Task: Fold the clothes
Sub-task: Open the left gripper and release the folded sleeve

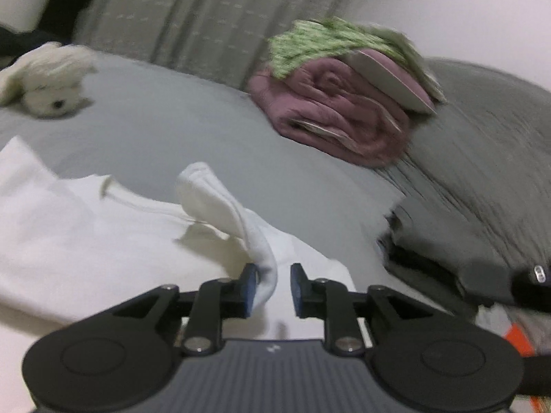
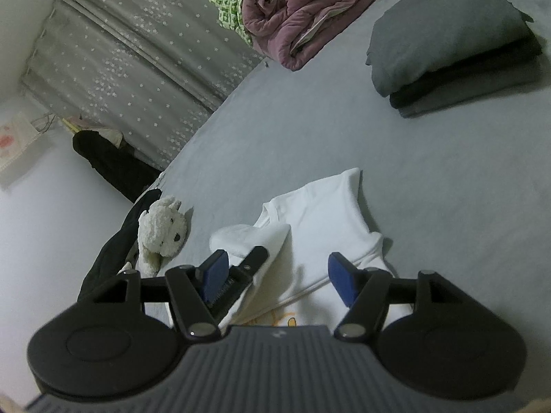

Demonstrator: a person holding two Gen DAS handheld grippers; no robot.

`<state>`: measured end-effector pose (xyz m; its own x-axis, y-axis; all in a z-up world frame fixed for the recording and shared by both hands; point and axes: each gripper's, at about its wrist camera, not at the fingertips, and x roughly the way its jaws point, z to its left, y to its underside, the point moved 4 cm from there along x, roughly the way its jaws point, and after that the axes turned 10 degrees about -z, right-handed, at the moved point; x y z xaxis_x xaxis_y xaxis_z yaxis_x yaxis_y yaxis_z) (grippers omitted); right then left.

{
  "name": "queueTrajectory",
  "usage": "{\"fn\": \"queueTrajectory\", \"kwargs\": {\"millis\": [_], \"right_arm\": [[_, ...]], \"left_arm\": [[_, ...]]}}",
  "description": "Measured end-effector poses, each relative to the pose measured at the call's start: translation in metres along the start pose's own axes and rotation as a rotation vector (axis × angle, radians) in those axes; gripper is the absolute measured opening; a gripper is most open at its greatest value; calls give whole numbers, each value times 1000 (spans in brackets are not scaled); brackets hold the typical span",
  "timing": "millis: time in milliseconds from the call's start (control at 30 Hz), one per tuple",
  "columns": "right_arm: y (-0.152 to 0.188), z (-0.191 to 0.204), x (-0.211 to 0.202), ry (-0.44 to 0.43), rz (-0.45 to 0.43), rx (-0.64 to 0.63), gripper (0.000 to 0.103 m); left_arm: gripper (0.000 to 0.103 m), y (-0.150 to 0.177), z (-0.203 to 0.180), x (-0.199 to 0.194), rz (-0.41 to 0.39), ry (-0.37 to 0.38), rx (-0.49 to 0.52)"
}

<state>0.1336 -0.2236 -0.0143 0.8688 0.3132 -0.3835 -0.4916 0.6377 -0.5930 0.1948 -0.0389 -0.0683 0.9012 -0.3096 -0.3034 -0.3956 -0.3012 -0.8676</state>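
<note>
A white T-shirt lies on the grey bed sheet. My left gripper is open, jaws a short way apart, and a raised fold of the shirt's fabric hangs against the left pad. In the right wrist view the same shirt lies partly folded with a sleeve bunched at its left. My right gripper is wide open above the shirt's near edge, holding nothing. A black part of the left gripper shows beside its left pad.
A rolled mauve quilt with a green patterned cloth sits at the back. Folded grey and dark clothes are stacked to the right. A white plush dog lies at the left by a dark garment. Curtains hang behind.
</note>
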Motion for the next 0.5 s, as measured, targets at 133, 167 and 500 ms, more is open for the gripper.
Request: {"fn": "queueTrajectory", "kwargs": {"millis": [133, 167, 500], "right_arm": [[-1, -2, 0, 6, -5, 8, 68], [-2, -2, 0, 7, -6, 10, 68], [-7, -11, 1, 28, -18, 20, 68]], "left_arm": [[30, 2, -13, -1, 10, 64, 74], [30, 2, -17, -1, 13, 81, 86], [36, -9, -14, -24, 29, 143, 144]]}}
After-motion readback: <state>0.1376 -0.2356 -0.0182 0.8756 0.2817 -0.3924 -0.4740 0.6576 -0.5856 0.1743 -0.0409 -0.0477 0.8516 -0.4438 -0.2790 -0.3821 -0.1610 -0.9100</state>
